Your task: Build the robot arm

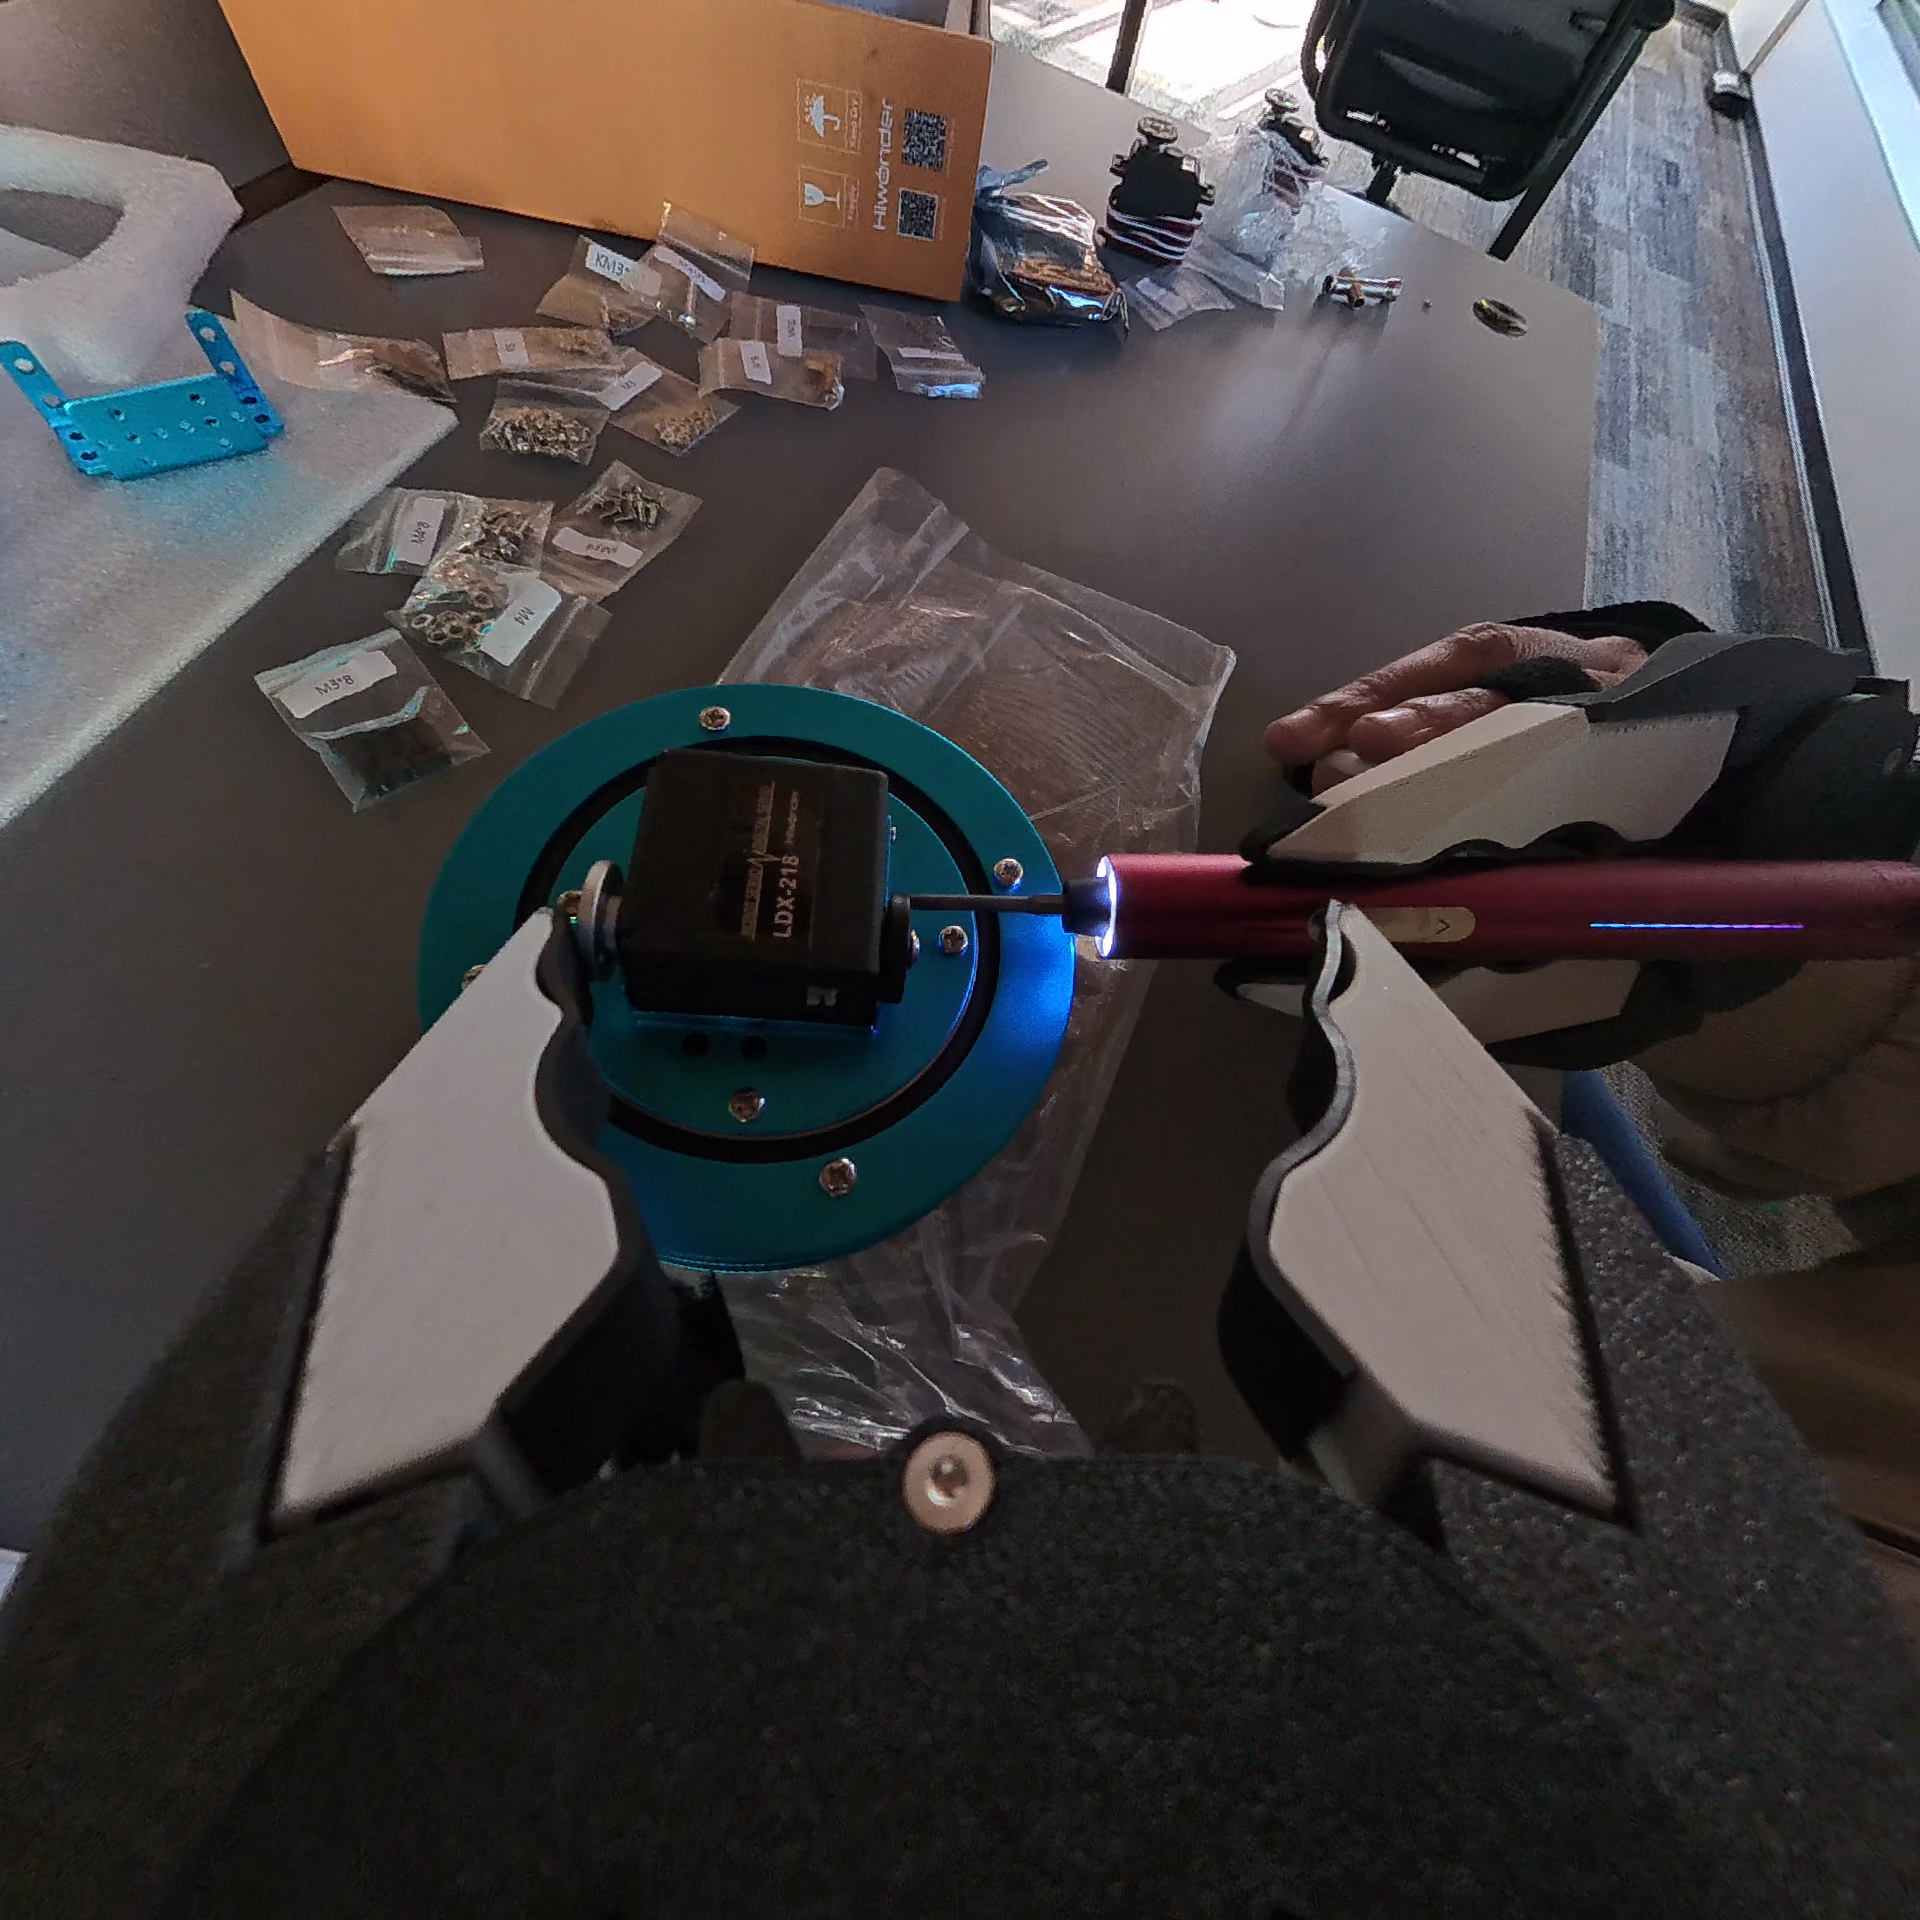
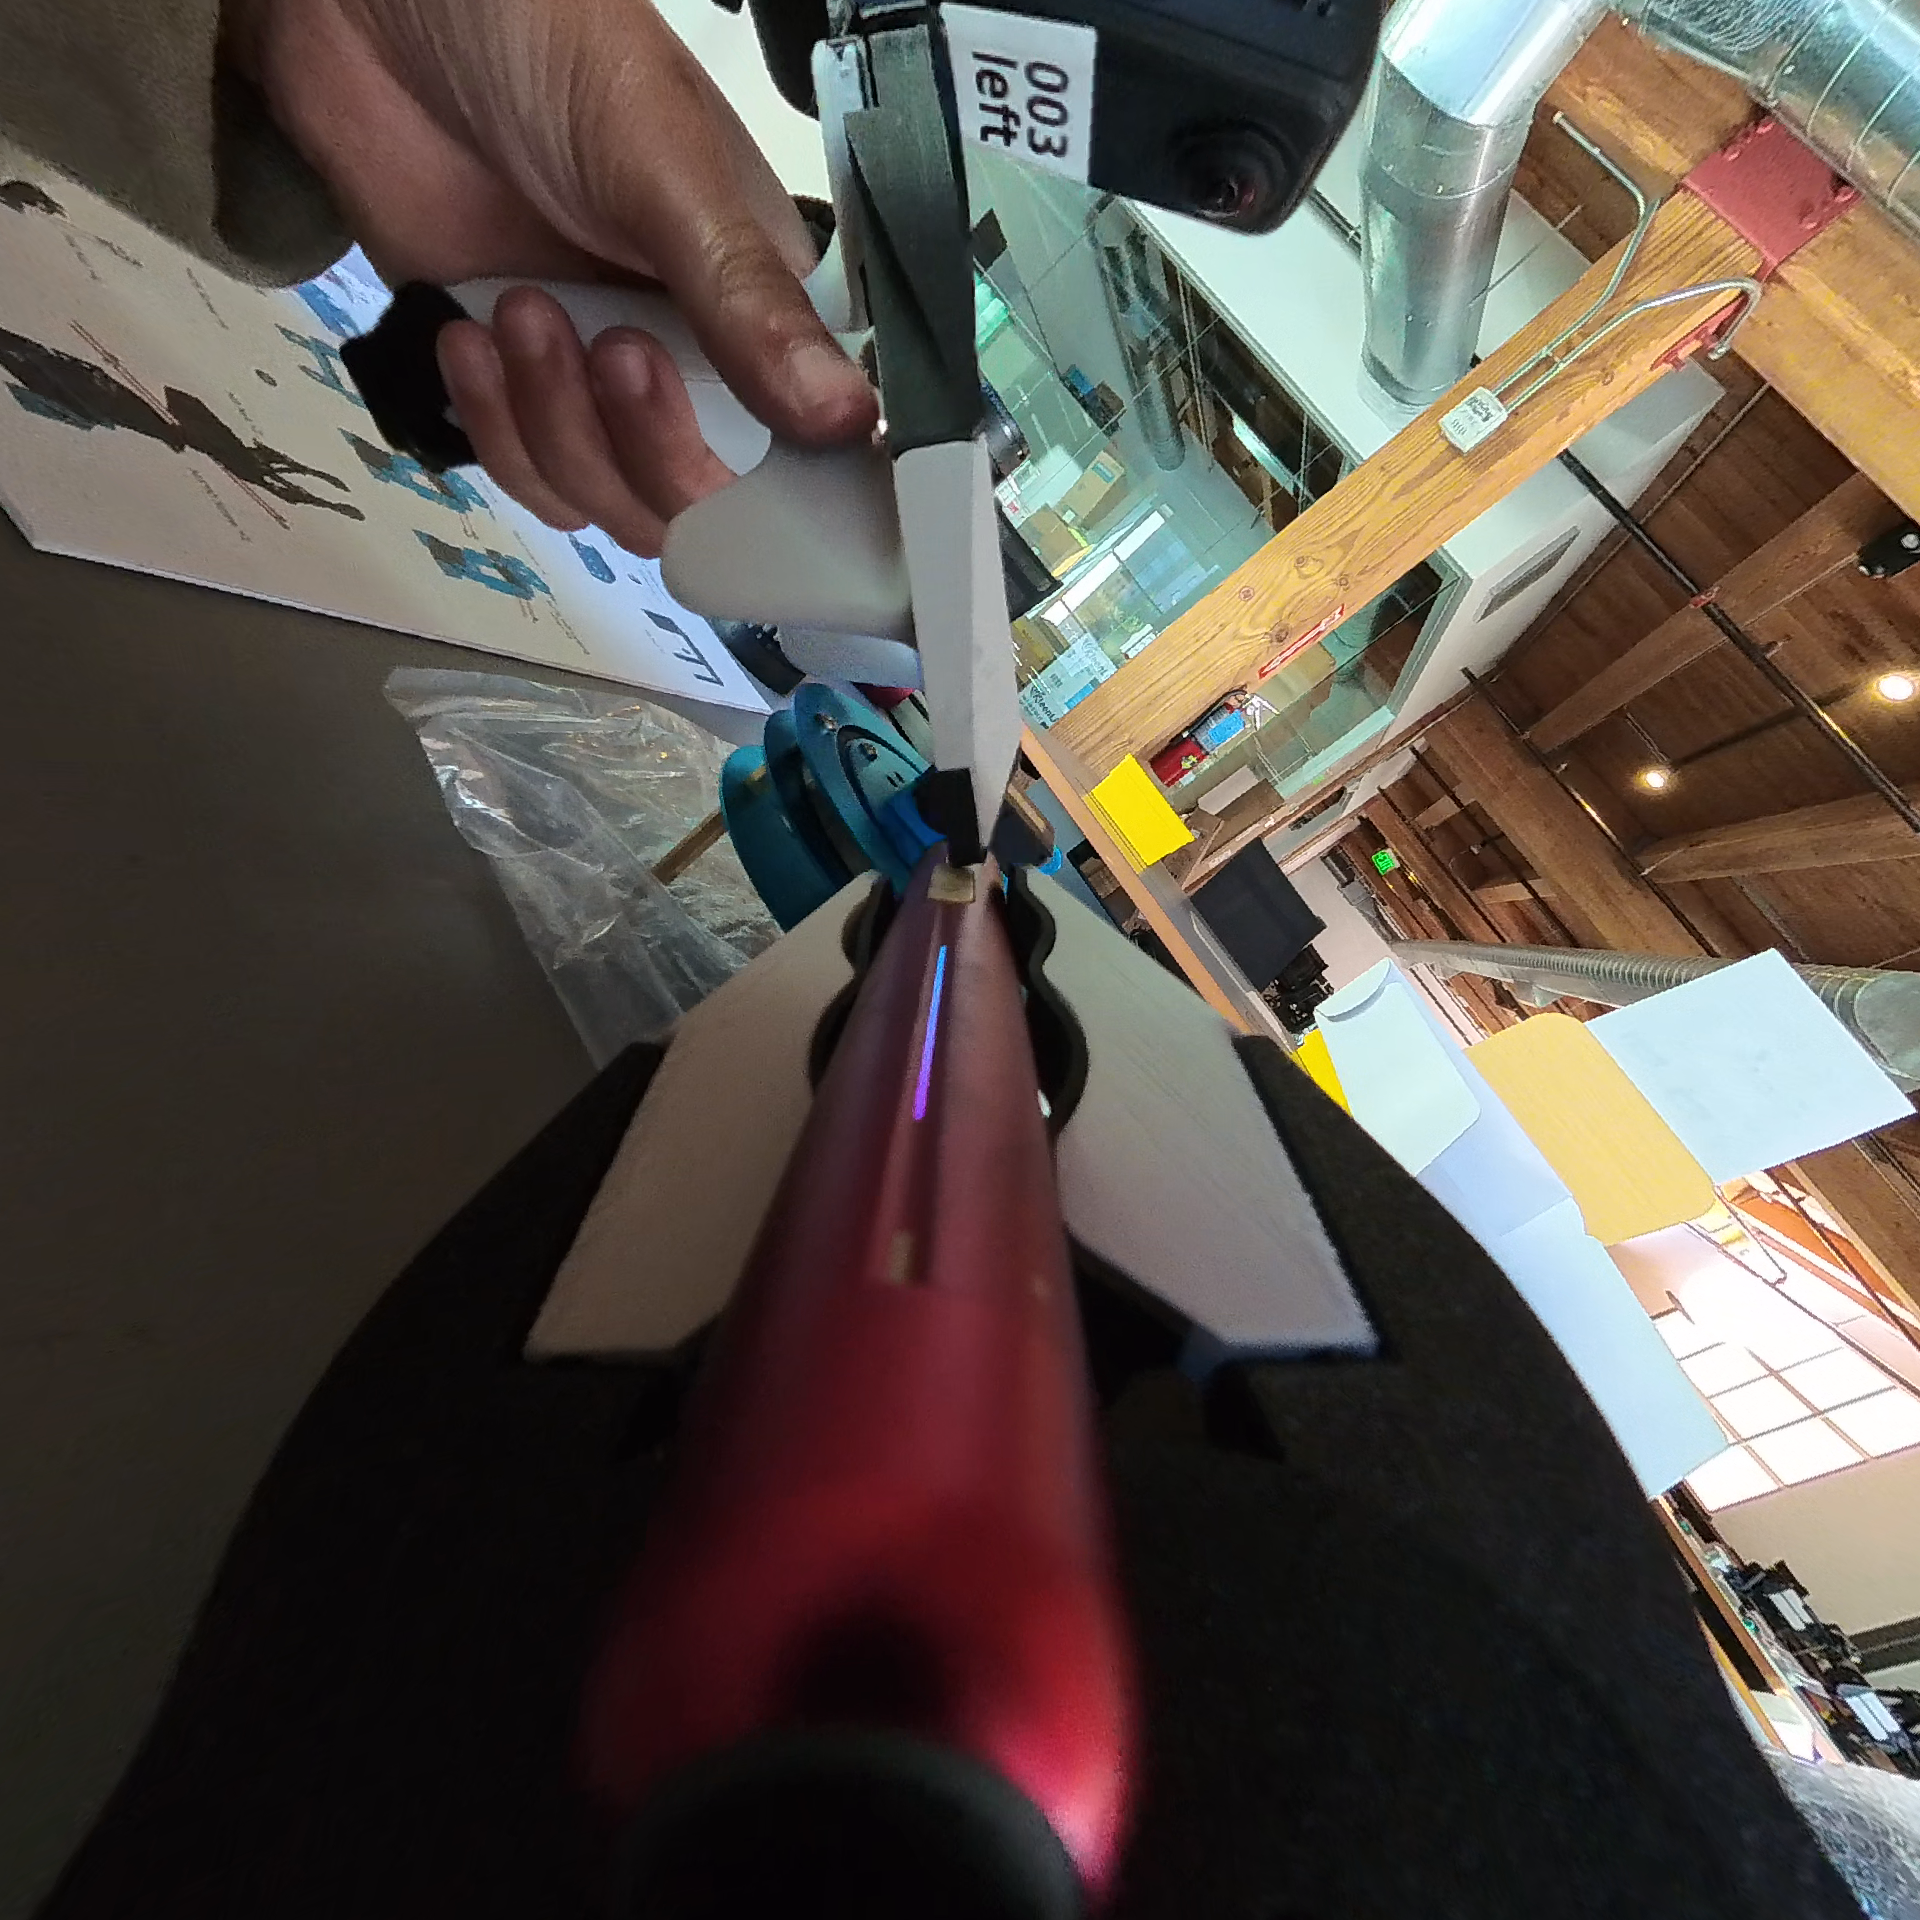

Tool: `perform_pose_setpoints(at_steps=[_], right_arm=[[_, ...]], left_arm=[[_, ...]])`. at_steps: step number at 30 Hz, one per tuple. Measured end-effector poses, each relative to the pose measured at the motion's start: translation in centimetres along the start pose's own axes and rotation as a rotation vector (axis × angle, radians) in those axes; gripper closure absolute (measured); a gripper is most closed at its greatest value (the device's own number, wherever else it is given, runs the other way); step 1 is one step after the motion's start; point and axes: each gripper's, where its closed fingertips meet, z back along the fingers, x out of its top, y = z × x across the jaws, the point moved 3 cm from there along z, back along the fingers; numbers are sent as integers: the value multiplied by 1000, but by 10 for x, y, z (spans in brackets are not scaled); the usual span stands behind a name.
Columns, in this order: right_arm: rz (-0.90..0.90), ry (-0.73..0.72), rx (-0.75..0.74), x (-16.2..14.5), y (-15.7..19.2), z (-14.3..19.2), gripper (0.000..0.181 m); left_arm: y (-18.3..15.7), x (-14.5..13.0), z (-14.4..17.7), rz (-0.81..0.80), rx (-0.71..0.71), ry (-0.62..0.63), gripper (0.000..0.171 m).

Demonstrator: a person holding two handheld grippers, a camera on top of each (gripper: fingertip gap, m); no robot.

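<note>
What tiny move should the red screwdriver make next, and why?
Probably keep the red electric screwdriver pushed straight along its bit: the tip already meets the black servo's side bracket, its light glows, and the right gripper clamps it.

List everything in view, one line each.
servo: one, black, on the round base
round base: one, teal-blue, mid-table on a clear bag
electric screwdriver: one, red, lit tip, bit at the servo's right side
hardware bags: many, clear, scattered behind the base
bracket: one, blue, on white foam at left
cardboard box: one, brown, far side of the table
left gripper: open, one fingertip at the servo's left end
right gripper: shut on the screwdriver
</note>
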Motion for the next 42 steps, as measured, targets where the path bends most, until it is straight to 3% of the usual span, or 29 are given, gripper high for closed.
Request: perform_pose_setpoints(at_steps=[19,27,31,34,42], right_arm=[[57,5,-10,1,4,0,160],[9,-39,23,1,1,0,160],[-24,-18,16,-3,-2,0,161],[-18,-16,13,-2,-2,0,161],[-6,-10,6,-1,0,-1,161]], left_arm=[[0,-3,1,-31,-5,-63,38],[2,-6,-1,-107,-2,-29,39],[0,-3,0,-58,-55,-32,29],[2,2,-1,3,-85,-52,29],[4,1,-5,-23,-38,-33,31]])
